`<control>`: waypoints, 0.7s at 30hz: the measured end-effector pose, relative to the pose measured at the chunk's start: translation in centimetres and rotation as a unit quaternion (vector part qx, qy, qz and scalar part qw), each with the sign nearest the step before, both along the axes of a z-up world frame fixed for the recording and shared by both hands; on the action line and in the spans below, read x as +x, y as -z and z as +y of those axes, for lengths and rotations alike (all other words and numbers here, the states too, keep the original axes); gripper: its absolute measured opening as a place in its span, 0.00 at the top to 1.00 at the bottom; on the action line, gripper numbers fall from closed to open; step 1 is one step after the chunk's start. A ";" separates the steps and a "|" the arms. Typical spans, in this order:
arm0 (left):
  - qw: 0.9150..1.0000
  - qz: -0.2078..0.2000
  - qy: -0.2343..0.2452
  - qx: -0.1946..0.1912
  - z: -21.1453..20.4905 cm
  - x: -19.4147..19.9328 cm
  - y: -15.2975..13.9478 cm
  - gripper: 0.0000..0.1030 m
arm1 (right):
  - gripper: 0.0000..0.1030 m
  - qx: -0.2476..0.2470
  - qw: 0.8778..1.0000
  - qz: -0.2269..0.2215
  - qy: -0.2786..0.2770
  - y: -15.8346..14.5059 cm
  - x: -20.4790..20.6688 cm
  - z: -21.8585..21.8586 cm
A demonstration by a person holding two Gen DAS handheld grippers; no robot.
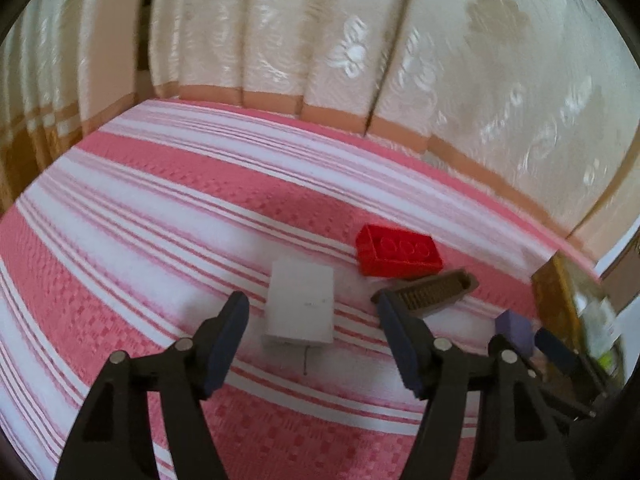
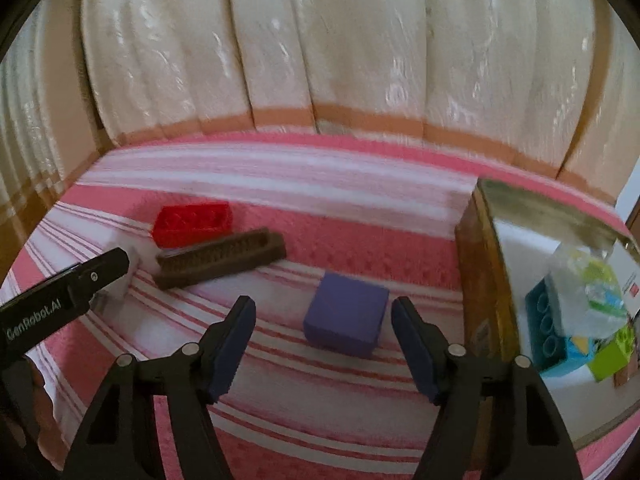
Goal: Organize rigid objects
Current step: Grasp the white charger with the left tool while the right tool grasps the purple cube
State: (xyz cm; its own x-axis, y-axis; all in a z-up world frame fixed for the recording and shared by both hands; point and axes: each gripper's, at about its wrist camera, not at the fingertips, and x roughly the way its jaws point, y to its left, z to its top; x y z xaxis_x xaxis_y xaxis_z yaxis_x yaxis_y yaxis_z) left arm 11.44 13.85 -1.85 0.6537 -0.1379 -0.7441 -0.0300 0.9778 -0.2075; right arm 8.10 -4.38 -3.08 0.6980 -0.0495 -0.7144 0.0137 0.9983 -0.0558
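Striped pink/white cloth (image 1: 120, 200) w/ cream curtain (image 1: 360, 40) behind; loose items lie on it. Left gripper (image 1: 312, 332): jaws wide apart, holding nothing, white box (image 1: 300, 308) lying between them, not yet touched. Right gripper (image 2: 322, 340): also wide, empty, purple cube (image 2: 346, 314) just ahead betw. the tips. Red brick (image 1: 396, 250) & brown comb-like piece (image 1: 432, 290) sit nearby; tin (image 2: 480, 280) at right already holds blocks. Likely step: grab cube, move to tin. Centre your pads on opposite flat faces, go low, close squarely so it won't twist; keep clear of the tin wall
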 end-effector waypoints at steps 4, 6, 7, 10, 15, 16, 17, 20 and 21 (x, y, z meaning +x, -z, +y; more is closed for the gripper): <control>0.999 0.025 0.009 0.040 -0.8 0.6 0.9 0.34 | 0.33 0.009 0.999 0.028 0.025 0.8 0.9 -0.1; 0.998 0.028 0.008 0.054 -0.8 0.6 1.1 0.33 | 0.34 0.003 0.999 0.032 0.034 1.0 0.9 0.0; 0.997 0.031 0.004 0.064 -0.6 0.6 1.2 0.32 | 0.39 0.002 0.999 0.031 0.034 1.0 0.8 0.0; 0.997 0.032 -0.001 0.068 -0.3 0.6 1.3 0.33 | 0.58 0.002 0.999 0.026 0.028 0.8 0.5 -0.1; 0.999 0.021 -0.005 0.048 0.6 0.2 1.4 0.64 | 0.58 0.020 1.000 0.023 0.006 0.6 0.4 -0.1; 0.999 0.019 -0.006 0.041 0.8 0.2 1.5 0.64 | 0.59 0.030 0.999 0.021 -0.001 0.6 0.4 -0.3; 0.999 0.018 -0.006 0.039 0.8 0.1 1.5 0.64 | 0.59 0.048 0.999 0.018 -0.011 0.5 0.2 -0.6; 1.000 0.010 -0.003 0.025 0.8 -0.1 1.5 0.65 | 0.59 0.072 0.997 -0.001 -0.021 0.2 -0.2 -0.8; 1.000 0.001 -0.004 0.019 0.8 -0.3 1.4 0.65 | 0.59 0.085 0.996 -0.014 -0.028 -0.2 -0.6 -1.0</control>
State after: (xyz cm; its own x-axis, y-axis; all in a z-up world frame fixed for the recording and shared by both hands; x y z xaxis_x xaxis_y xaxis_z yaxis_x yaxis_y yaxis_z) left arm 11.11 14.65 -3.20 0.6525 -0.1041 -0.7506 -0.0380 0.9848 -0.1697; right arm 7.54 -5.38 -2.85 0.7155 0.1091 -0.6900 -0.0423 0.9927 0.1131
